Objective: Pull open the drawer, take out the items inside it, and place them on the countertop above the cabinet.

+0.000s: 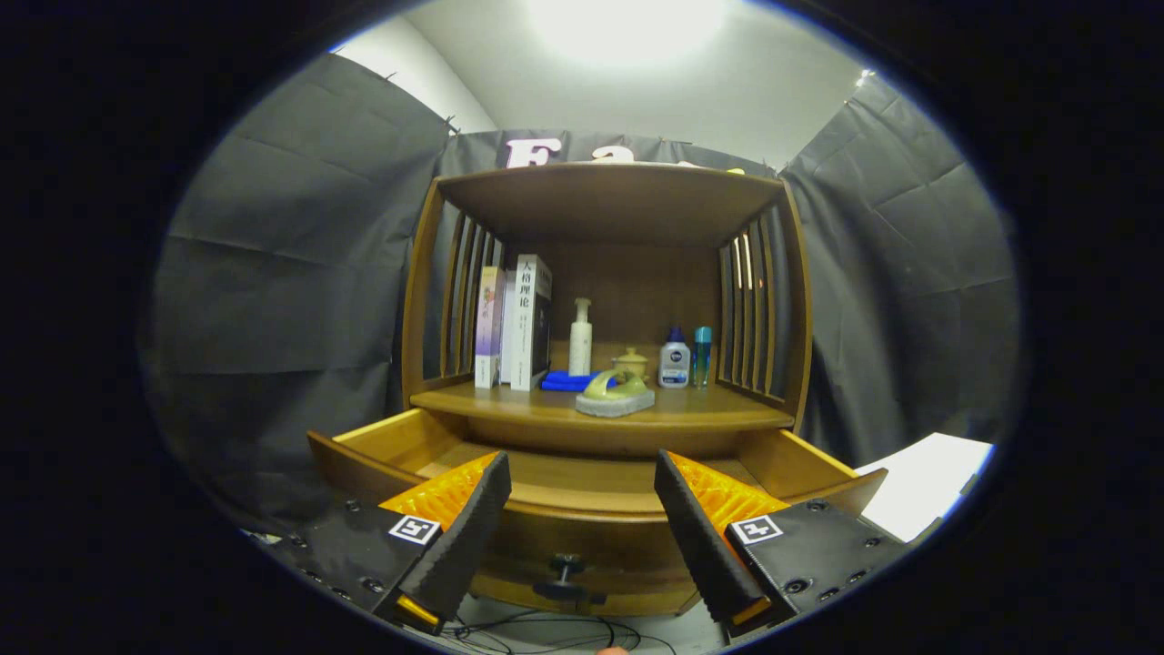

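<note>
Between the spread fingers, and a little below their tips, sits the dark knob (566,571) on the front of the drawer (582,509), which is already pulled out toward the gripper (582,482). The tongs stand wide apart and hold nothing. Left finger to right finger, the drawer's long axis runs straight across, and its visible floor looks bare; the near strip behind the front panel is hidden, so I cannot tell whether anything lies there. Just beyond and above the fingertips, on the countertop (509,407), rests a greenish tape dispenser (616,395), nearer the right finger. Any next reach probably goes down and forward into the tray.
</note>
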`<state>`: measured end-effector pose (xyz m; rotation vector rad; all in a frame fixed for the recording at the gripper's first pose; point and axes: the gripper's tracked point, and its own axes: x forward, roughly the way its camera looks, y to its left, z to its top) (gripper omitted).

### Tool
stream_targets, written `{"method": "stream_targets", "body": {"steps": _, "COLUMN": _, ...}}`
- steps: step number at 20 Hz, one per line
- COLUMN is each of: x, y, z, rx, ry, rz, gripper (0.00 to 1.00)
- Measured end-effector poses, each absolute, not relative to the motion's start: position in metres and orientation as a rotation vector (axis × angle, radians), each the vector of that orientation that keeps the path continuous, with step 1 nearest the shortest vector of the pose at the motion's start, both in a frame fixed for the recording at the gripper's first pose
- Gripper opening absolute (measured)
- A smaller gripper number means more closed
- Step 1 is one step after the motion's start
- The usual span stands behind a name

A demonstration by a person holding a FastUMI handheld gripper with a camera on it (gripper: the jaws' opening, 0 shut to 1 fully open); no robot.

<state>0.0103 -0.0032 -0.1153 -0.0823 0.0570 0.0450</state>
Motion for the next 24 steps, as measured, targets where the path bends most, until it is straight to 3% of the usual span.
{"method": "stream_targets", "body": {"steps": 15, "x": -0.003, "y": 0.010, "z": -0.195, "rx": -0.105, "ry": 0.190, "rz": 0.065, "gripper": 1.00}}
{"method": "stream_targets", "body": {"steps": 24, "x": 0.014, "y": 0.004, "z": -0.206, "rx": -0.042, "ry": 0.243, "rz": 0.012, "gripper": 1.00}}
